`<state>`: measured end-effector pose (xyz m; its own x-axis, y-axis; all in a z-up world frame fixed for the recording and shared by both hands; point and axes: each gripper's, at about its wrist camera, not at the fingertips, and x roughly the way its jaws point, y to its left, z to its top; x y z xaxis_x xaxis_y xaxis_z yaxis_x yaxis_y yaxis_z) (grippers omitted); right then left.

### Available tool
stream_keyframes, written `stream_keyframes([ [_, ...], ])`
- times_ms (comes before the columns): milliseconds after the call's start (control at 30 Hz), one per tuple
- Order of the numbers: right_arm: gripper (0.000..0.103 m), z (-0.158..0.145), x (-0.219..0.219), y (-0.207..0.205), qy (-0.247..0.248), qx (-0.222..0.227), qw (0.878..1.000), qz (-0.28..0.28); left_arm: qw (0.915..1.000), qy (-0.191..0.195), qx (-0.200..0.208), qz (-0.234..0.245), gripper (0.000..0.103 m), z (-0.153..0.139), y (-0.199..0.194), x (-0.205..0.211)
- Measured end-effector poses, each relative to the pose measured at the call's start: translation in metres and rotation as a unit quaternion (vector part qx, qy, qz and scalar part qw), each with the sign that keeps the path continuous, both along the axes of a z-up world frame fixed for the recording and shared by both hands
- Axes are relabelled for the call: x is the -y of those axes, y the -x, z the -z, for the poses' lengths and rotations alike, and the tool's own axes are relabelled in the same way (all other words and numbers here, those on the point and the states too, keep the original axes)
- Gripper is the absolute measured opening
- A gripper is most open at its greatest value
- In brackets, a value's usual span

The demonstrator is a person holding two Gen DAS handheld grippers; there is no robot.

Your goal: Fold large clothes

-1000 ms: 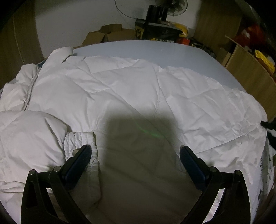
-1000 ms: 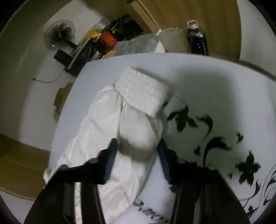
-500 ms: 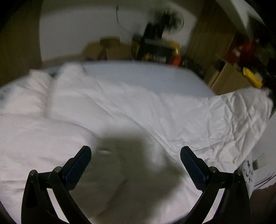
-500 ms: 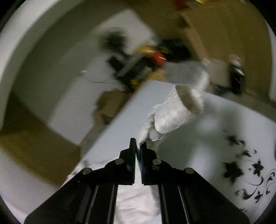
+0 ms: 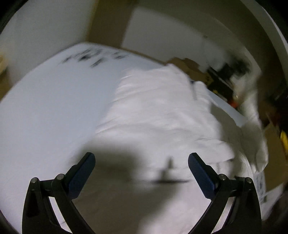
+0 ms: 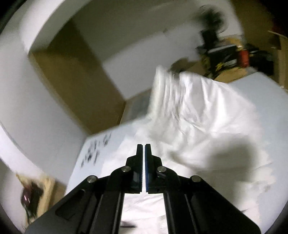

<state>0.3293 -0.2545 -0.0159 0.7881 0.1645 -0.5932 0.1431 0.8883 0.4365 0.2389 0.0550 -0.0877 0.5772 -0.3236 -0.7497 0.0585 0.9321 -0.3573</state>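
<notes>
I find both views blurred, so fine detail is limited.

Left wrist view: the left gripper stands wide, its two blue-padded black fingers far apart at the lower left and lower right of the frame, with nothing between them. Beyond them the white quilted puffy jacket lies spread on the pale blue-white table top, filling the centre and right of the frame. A dark shadow falls across the jacket and table just ahead of the fingers. Part of the white fabric stands raised along the right edge of the frame. Black printed marks show on the table surface at upper left. Brown cardboard boxes sit past the table's far edge at upper right.

Right wrist view: the right gripper is closed, its pads nearly touching at lower centre. I cannot tell whether any cloth is pinched between them. A bulk of the same jacket rises in the centre and right of the frame, apparently lifted off the table. A dark standing fan appears blurred at upper right.
</notes>
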Motion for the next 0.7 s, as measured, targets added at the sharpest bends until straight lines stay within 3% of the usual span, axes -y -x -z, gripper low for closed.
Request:
stream_keyframes([
  [133, 0.002, 0.073, -0.074, -0.025, 0.011, -0.073, 0.996, -0.049, 0.9991, 0.026, -0.017, -0.031, 0.103, 0.011, 0.016, -0.042],
  [233, 0.002, 0.111, -0.079, -0.037, -0.023, -0.134, 0.987, -0.083, 0.9986, 0.039, -0.017, -0.031, 0.103, 0.013, 0.024, -0.051],
  [300, 0.002, 0.104, -0.067, -0.031, -0.032, -0.131, 0.988, -0.075, 0.9985, 0.046, -0.014, -0.026, 0.103, 0.013, 0.027, -0.051],
  [367, 0.004, 0.084, -0.048, -0.022, 0.003, -0.108, 0.993, -0.053, 0.9983, 0.055, -0.008, -0.017, 0.103, 0.013, 0.026, -0.05],
  [400, 0.01, 0.073, -0.032, -0.017, 0.039, -0.102, 0.994, -0.028, 0.9981, 0.06, -0.006, -0.014, 0.103, 0.013, 0.028, -0.054],
  [467, 0.048, 0.064, 0.001, -0.021, 0.083, -0.112, 0.99, 0.009, 0.9975, 0.07, -0.001, -0.008, 0.103, 0.012, 0.029, -0.047],
  [500, 0.079, 0.064, 0.018, -0.027, 0.095, -0.121, 0.988, 0.009, 0.9972, 0.074, 0.0, -0.005, 0.103, 0.013, 0.028, -0.045],
  [533, 0.085, 0.066, 0.028, -0.033, 0.107, -0.133, 0.985, 0.007, 0.9968, 0.079, -0.001, -0.002, 0.103, 0.014, 0.027, -0.041],
  [600, 0.085, 0.075, 0.041, -0.047, 0.145, -0.168, 0.975, 0.002, 0.9964, 0.084, -0.004, 0.004, 0.103, 0.017, 0.027, -0.034],
  [700, 0.085, 0.086, 0.025, -0.066, 0.193, -0.189, 0.962, -0.028, 0.9964, 0.084, -0.015, 0.009, 0.103, 0.023, 0.027, -0.027],
])
